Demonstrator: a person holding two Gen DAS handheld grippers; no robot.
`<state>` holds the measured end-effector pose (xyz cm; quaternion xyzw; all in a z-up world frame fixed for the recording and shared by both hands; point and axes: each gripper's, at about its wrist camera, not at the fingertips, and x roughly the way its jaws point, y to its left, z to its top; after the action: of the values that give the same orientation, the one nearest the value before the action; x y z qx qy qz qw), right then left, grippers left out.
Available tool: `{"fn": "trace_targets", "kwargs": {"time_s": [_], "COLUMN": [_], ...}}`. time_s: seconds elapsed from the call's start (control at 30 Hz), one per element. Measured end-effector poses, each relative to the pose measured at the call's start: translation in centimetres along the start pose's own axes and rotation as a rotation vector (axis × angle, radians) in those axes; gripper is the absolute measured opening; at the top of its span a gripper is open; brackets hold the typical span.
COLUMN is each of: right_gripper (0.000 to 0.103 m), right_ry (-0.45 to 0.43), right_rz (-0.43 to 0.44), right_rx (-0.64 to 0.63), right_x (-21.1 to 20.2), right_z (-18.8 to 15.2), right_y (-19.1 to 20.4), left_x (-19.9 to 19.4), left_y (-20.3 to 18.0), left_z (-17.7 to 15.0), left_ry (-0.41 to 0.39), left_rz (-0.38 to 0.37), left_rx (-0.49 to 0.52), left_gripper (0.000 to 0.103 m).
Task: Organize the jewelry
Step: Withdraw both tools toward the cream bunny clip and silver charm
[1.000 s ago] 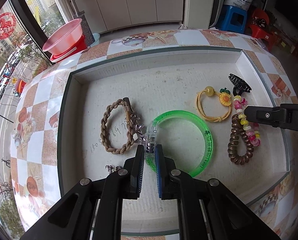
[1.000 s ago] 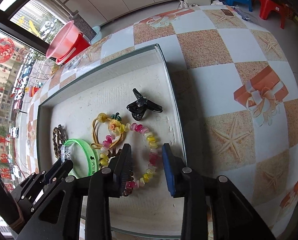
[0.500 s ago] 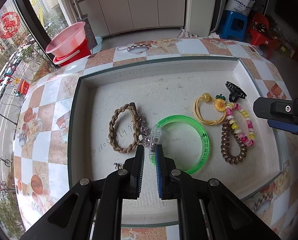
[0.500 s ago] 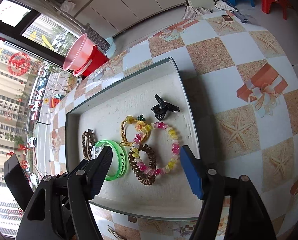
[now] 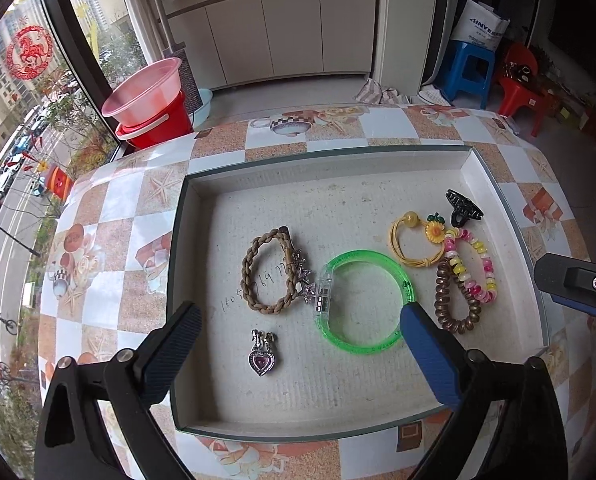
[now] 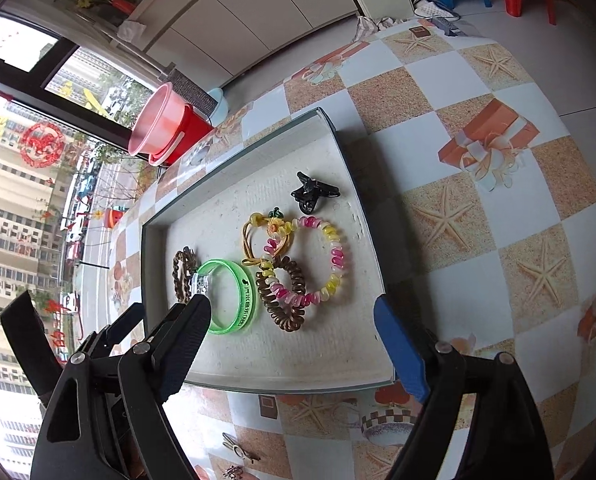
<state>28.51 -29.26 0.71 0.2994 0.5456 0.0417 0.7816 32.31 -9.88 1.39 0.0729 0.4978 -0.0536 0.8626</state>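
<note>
Shallow grey-rimmed tray (image 5: 179, 280) with a pale textured floor, set on a counter (image 5: 109, 248) covered in an orange-and-white checked cloth printed with starfish. Left gripper (image 5: 298, 322) above the tray's near half, jaws opening wide, nothing clamped; translucent green plastic bangle (image 5: 394, 266) flat on the tray floor beneath and between the tips, silver heart pendant with a pink stone (image 5: 262, 354) close by. Left of the bangle, braided tan rope bracelet (image 5: 249, 276) touching a small sparkly silver charm (image 5: 304, 276). Right of it, brown coil hair tie (image 5: 444, 300) overlapped by a pink-and-yellow beaded bracelet (image 5: 486, 268), yellow cord bracelet with a sunflower (image 5: 402, 248), black claw clip (image 5: 462, 208). Right gripper (image 6: 291, 320) above the tray's near right corner, jaws likewise opening, empty.
</note>
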Motion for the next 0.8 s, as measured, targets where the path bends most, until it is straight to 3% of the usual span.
{"fn": "trace_targets", "kwargs": {"time_s": [0.33, 0.6, 0.8], "right_gripper": [0.088, 0.088, 0.088], "right_ry": [-0.013, -0.048, 0.096], "right_rz": [0.024, 0.005, -0.095], "right_rx": [0.031, -0.044, -0.132], "right_x": [-1.8, -3.4, -2.2], "right_z": [-2.8, -6.5, -10.6], "right_y": [-0.3, 2.0, 2.9], "left_x": [-3.1, -5.4, -6.3], "left_y": [1.6, 3.3, 4.0], "left_z": [-2.7, -8.2, -13.7], "left_ry": [-0.010, 0.044, 0.119], "left_rz": [-0.011, -0.054, -0.062], "left_rx": [0.017, 0.040, 0.038], "left_gripper": [0.103, 0.103, 0.103]}}
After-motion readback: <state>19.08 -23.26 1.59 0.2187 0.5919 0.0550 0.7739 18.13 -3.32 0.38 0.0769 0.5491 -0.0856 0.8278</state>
